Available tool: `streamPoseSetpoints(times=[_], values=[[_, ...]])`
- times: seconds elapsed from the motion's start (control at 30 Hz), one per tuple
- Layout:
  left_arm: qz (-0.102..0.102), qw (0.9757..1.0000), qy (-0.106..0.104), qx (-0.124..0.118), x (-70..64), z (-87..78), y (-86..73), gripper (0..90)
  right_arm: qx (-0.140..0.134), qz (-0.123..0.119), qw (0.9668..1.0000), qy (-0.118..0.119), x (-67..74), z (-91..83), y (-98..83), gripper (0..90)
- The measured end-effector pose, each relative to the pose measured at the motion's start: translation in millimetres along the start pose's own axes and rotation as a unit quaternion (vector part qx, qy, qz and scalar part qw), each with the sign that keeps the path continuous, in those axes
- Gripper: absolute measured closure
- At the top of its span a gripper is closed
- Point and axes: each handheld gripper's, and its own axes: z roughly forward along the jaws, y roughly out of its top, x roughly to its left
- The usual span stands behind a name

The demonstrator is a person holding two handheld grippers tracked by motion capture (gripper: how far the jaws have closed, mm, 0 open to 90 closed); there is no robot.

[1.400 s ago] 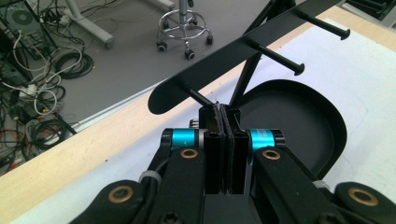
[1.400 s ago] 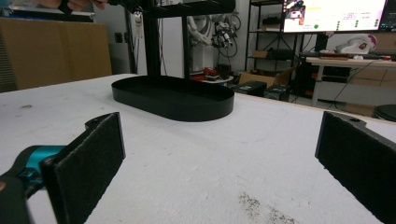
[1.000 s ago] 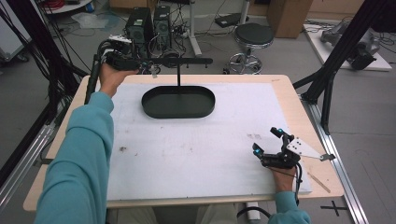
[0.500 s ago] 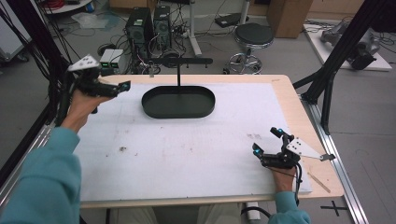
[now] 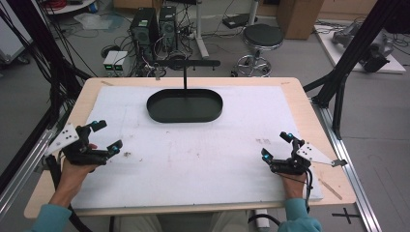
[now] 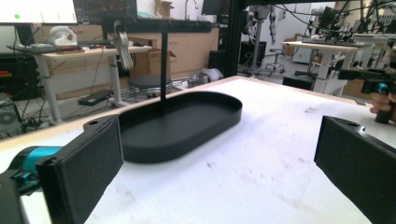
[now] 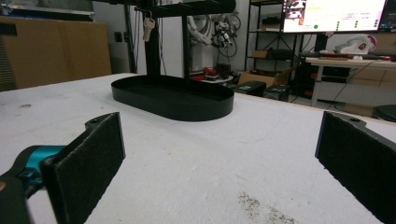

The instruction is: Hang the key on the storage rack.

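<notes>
One black oval tray [image 5: 184, 105] with a low rim, seemingly of matte plastic, sits on the far middle of the white-covered wooden surface [image 5: 193, 159]. Nothing lies inside it; its floor is bare. A thin black upright post [image 5: 184, 83] rises from its far side and carries a black crossbar [image 5: 186, 63] at the top. In the left gripper view a small pale tag or key [image 6: 122, 48] hangs from that bar, and the right gripper view shows the same kind of pale piece [image 7: 148, 27] hanging there; no writing on it can be read.

The left tongs [image 5: 106, 136] rest at the near left of the surface, held in the person's left hand [image 5: 72, 166]. Their jaws have just been opening and now stand wide, with nothing between them; the tray lies ahead of them, well apart. The right tongs [image 5: 276, 146] sit at the near right in the right hand [image 5: 292, 181], jaws also spread wide and empty, the tray far ahead on the bare white cover.

Screens glow in the background of both gripper views, but their text is too small to read. No brand or label is legible on the tray or the tongs.
</notes>
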Motion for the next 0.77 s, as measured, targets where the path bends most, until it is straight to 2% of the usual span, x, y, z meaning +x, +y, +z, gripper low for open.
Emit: streamPoseSetpoints(times=[0.17, 0.37, 0.53, 0.67, 0.77], values=[[-0.003, 1.0, 0.005, -0.008, -5.7, -4.7, -20.3, 1.7, 0.001, -0.002, 1.0, -0.001, 0.6, 0.0, 0.1, 0.6], [0.011, 0.9998, 0.005, -0.017, -14.0, -7.8, -32.2, 1.7, 0.001, 0.0, 1.0, -0.001, 0.5, -0.1, 0.1, 0.6], [-0.003, 0.9997, 0.004, -0.023, -16.1, -10.6, -44.7, 1.7, 0.001, -0.001, 1.0, -0.002, 0.7, 0.0, 0.1, 0.6], [0.005, 0.9993, 0.019, -0.031, -18.9, -12.1, -47.2, 1.7, 0.0, -0.006, 1.0, -0.002, 0.6, 0.4, 0.1, 0.6], [0.007, 0.9993, 0.019, -0.033, -18.6, -12.6, -47.5, 1.7, 0.002, -0.007, 1.0, -0.001, 0.5, 0.5, 0.2, 0.6]])
